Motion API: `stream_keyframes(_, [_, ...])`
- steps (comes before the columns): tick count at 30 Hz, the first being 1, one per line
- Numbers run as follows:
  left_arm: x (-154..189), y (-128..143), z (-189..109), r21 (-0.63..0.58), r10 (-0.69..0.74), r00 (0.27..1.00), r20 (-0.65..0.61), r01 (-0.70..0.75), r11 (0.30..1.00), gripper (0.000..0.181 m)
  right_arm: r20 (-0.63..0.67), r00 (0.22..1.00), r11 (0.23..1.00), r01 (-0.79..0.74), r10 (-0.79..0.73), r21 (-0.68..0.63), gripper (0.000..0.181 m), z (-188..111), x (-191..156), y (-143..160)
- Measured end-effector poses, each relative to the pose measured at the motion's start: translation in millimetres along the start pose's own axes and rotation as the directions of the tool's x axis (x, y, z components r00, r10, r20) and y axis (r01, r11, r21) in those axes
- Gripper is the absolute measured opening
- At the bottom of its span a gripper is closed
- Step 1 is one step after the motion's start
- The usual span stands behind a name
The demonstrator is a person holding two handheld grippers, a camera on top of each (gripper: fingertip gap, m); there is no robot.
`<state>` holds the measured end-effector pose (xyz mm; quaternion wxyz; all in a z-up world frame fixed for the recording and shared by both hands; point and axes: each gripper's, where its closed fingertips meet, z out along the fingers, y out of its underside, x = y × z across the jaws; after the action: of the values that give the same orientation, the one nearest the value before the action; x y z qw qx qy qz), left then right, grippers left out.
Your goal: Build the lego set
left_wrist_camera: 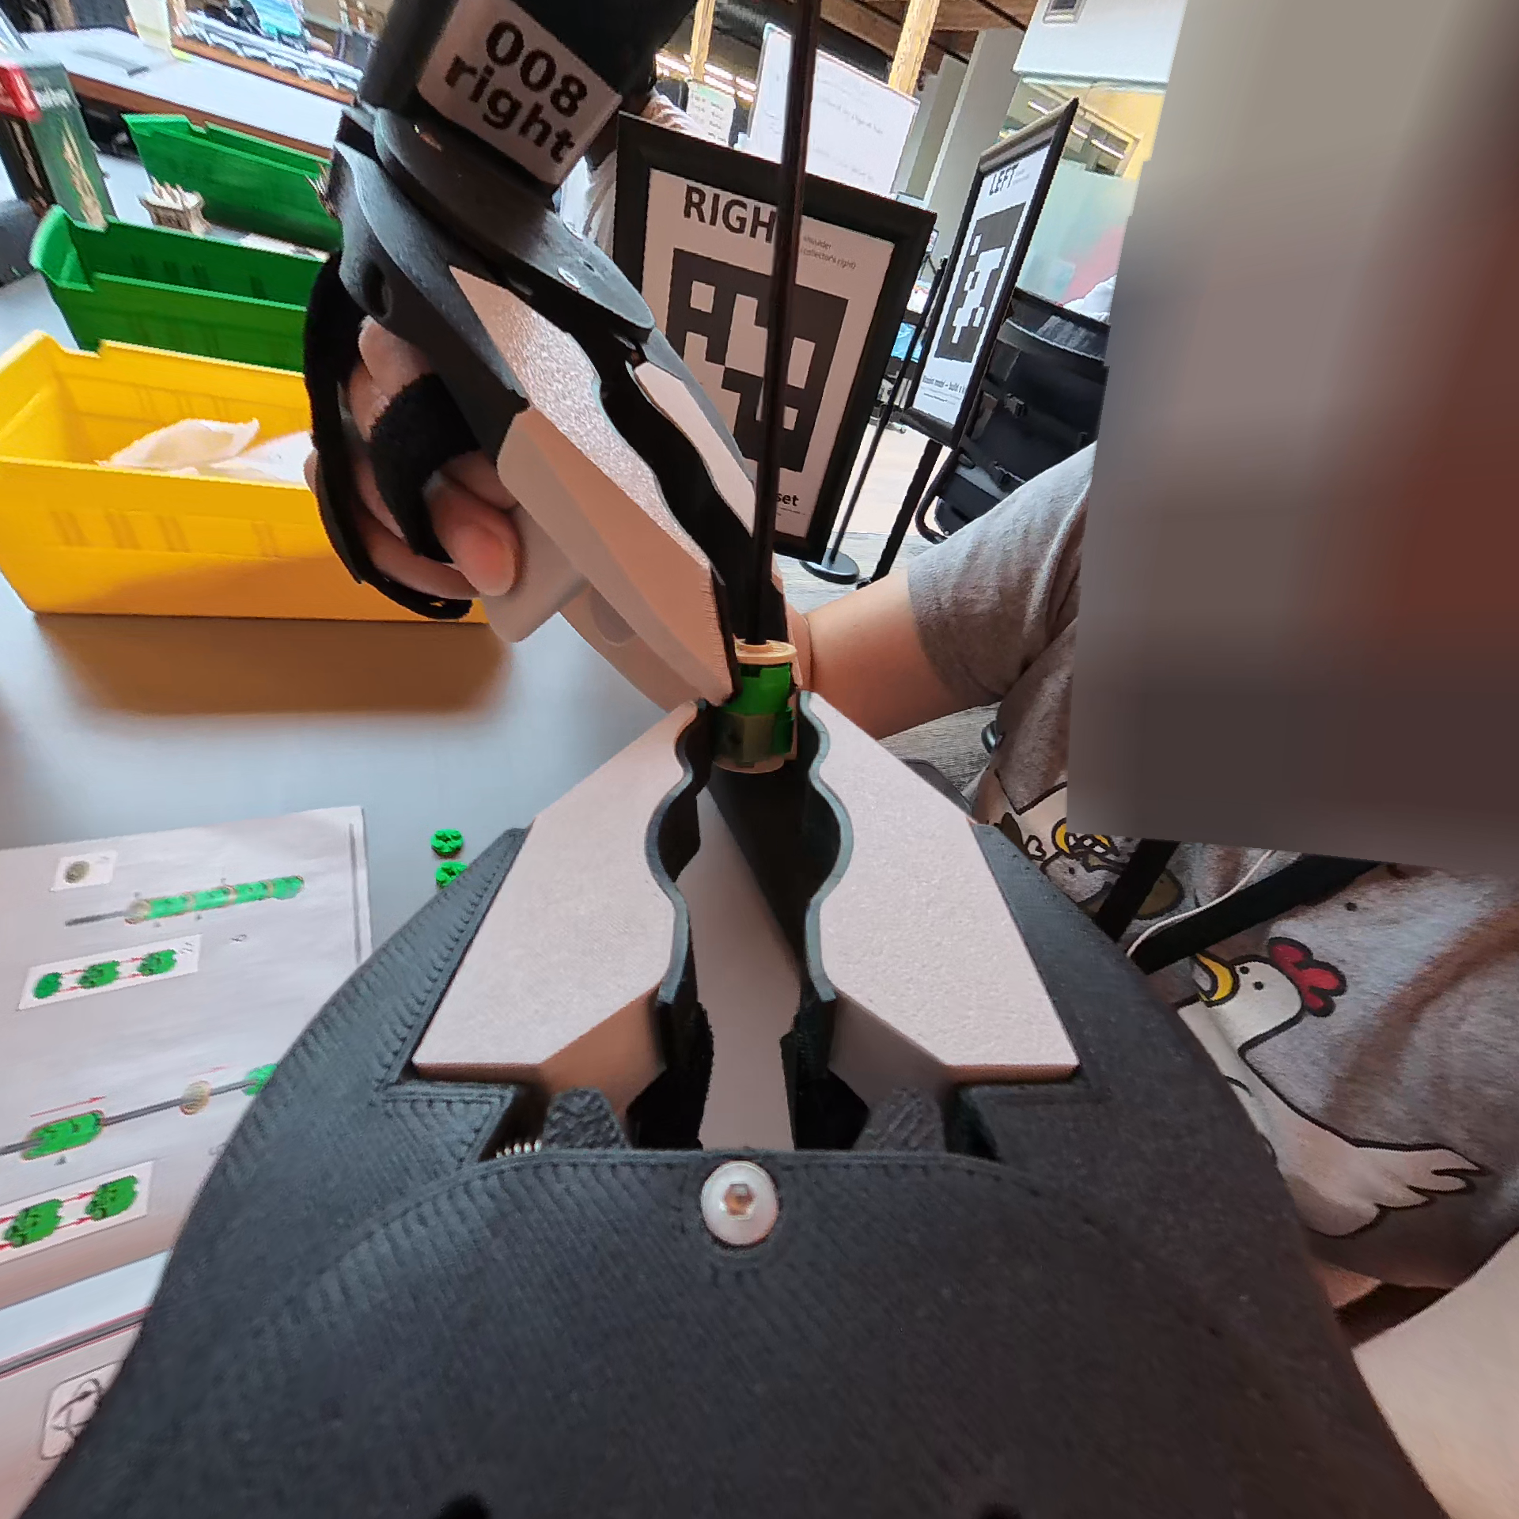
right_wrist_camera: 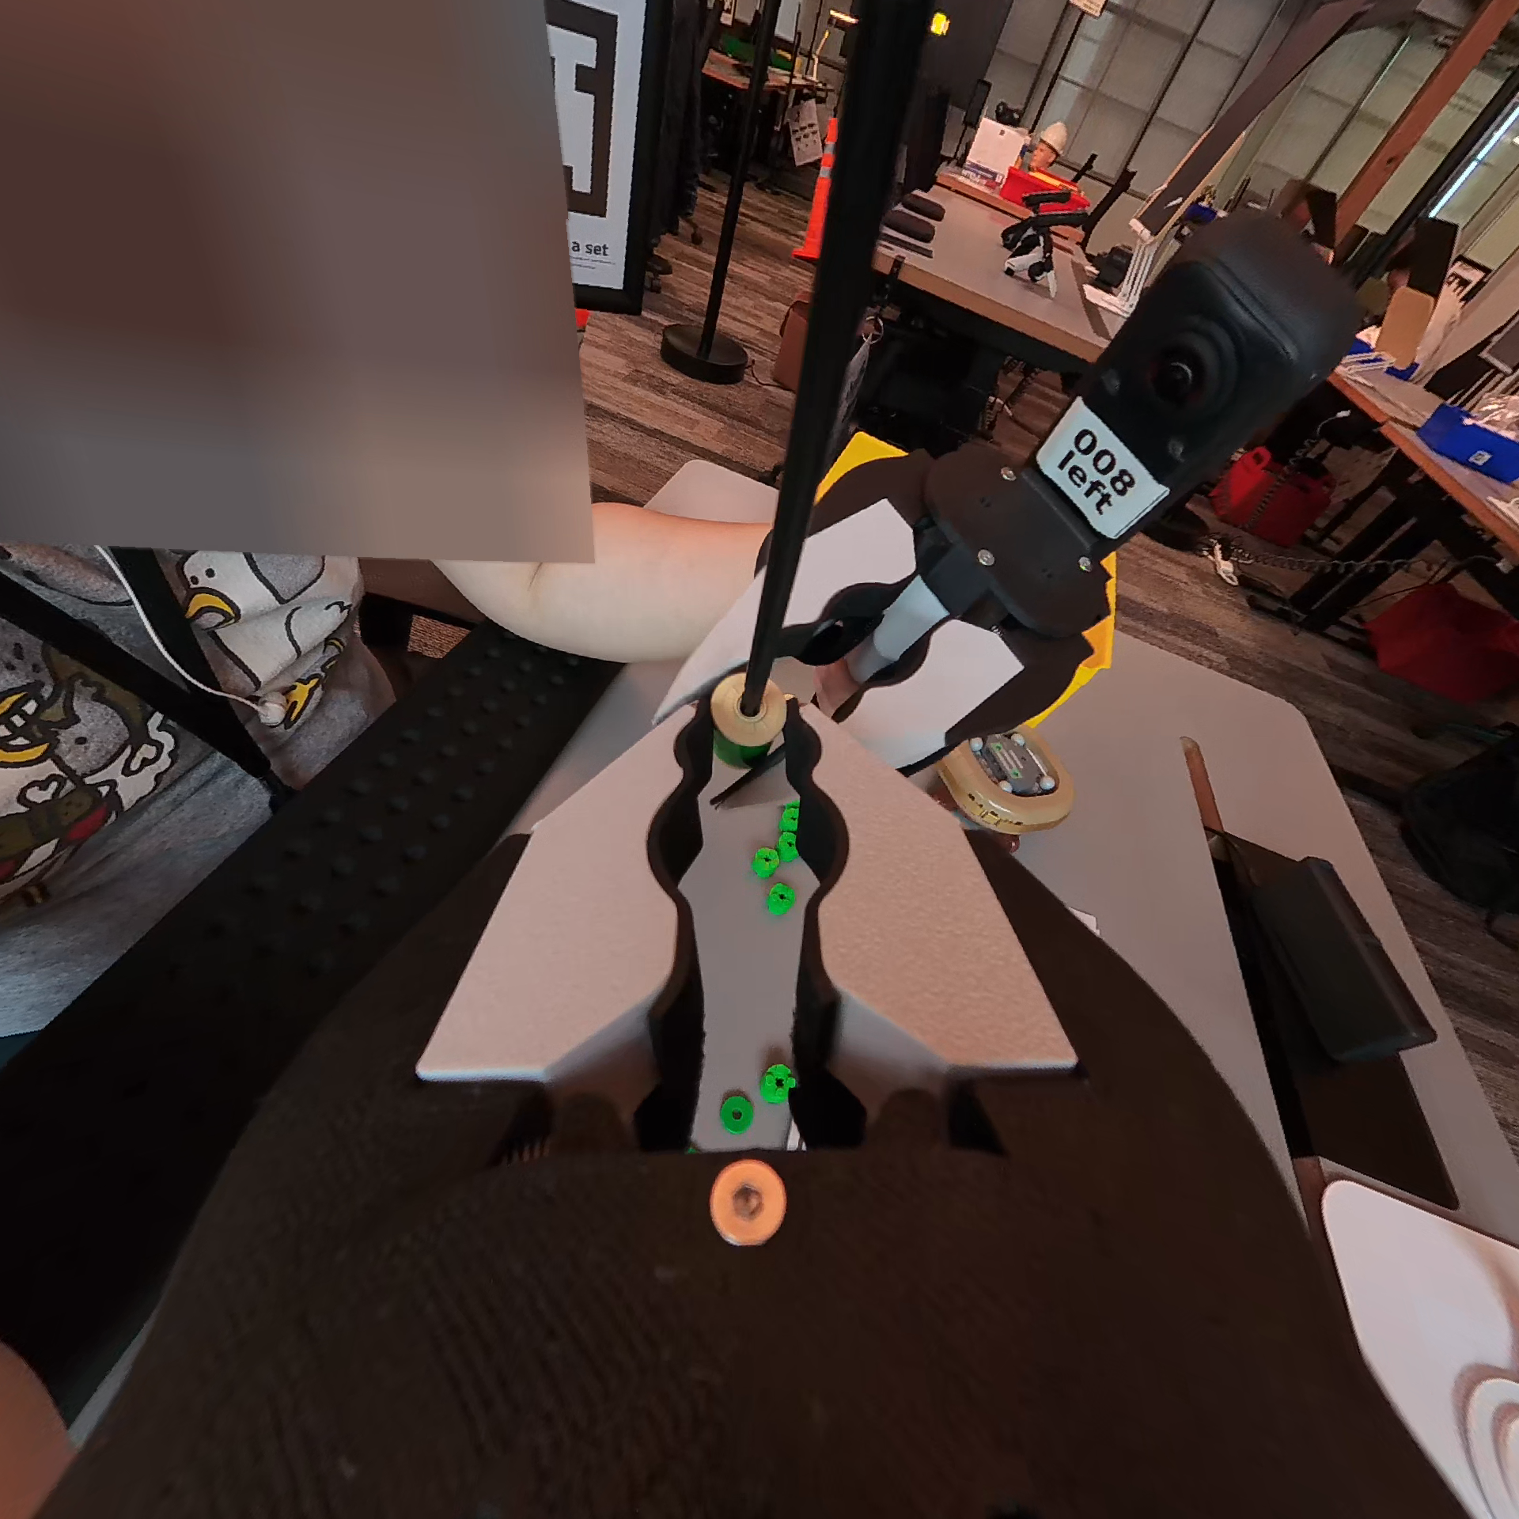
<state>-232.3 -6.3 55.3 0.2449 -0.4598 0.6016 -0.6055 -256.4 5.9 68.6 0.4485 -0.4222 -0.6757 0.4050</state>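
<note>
a: looking along the left gripper (left_wrist_camera: 752, 740), what sits at the tips?

b: a small stack (left_wrist_camera: 754, 711) of tan and green round pieces threaded on a thin black rod (left_wrist_camera: 781, 329), at frame centre. the left fingers are closed onto its lower part. the right gripper (left_wrist_camera: 760, 657) comes down from the upper left and is clamped on the stack's upper part, just under the tan ring.

a: same from the other camera?

b: yes. in the right wrist view the right gripper (right_wrist_camera: 744, 727) has its tips pressed on the stack (right_wrist_camera: 746, 727), tan ring on top, green below, and the rod (right_wrist_camera: 822, 345) rises steeply to the top edge. the left gripper (right_wrist_camera: 789, 699) reaches in from the right.

a: what is around?

b: loose green pieces (right_wrist_camera: 777, 871) lie on the grey table (right_wrist_camera: 1151, 822), seen through the gap between the right fingers, two more near the bottom of that gap. an instruction sheet (left_wrist_camera: 164, 1027) lies lower left in the left view, with two green pieces (left_wrist_camera: 448, 855) by its corner. a yellow bin (left_wrist_camera: 164, 526) and green bins (left_wrist_camera: 181, 288) stand at upper left. a tan oval part (right_wrist_camera: 1007, 777) sits right of centre under the left gripper.

a: anything blocking the view?

b: the gripper bodies fill the lower half of both views, and the fingers hide most of the stack. a person's arm (left_wrist_camera: 871, 657) is behind it.
</note>
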Motion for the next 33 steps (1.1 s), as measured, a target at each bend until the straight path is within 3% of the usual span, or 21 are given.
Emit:
stream_keyframes(10, [-6, 3, -4, -0.002, 0.007, 0.999, 0.035, -0.007, 1.0, 0.034, -0.004, 1.0, 1.0, -0.009, 0.009, -0.003, 0.016, -1, 2, 2])
stream_keyframes(16, [-12, 3, -33, -0.002, 0.016, 0.99, 0.137, -0.016, 1.0, 0.046, -0.019, 1.0, 1.0, -0.015, 0.015, -0.003, 0.016, -5, 4, 3])
stream_keyframes(24, [-5, -18, -81, 0.098, 0.046, 0.964, 0.263, -0.074, 0.992, 0.045, -0.041, 0.999, 0.999, -0.033, 0.032, -0.024, 0.016, -12, 7, 9])
stream_keyframes(33, [11, -28, -97, 0.097, 0.118, 0.939, 0.324, -0.157, 0.983, 0.043, -0.123, 0.988, 0.992, -0.102, 0.092, -0.076, 0.016, -46, 13, 27])
